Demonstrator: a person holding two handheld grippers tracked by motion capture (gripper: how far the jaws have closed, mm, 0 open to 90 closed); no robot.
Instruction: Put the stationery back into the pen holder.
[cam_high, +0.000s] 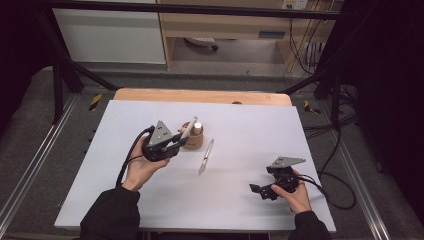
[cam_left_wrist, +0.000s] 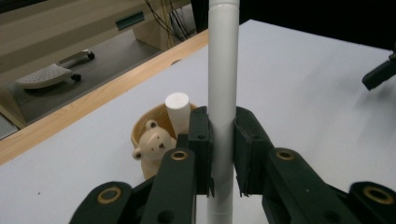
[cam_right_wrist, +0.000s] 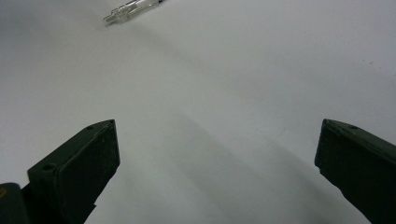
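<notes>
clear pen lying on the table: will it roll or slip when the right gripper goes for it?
The slim clear plastic pen looks round, so a nudge would likely roll it across the smooth white table. Its glossy barrel may slip between jaws. Probably light and stiff.

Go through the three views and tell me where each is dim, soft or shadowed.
High view: white table evenly lit, surroundings dark. Left gripper view: white tube and jaws sharp, bear cup a little soft, far floor blurred. Right gripper view: dim, jaws nearly black, faint shadow bands on the table, clear pen soft.

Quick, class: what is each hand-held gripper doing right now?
Left hand-held gripper: closed on the white marker.
Right hand-held gripper: open, holding nothing.
</notes>
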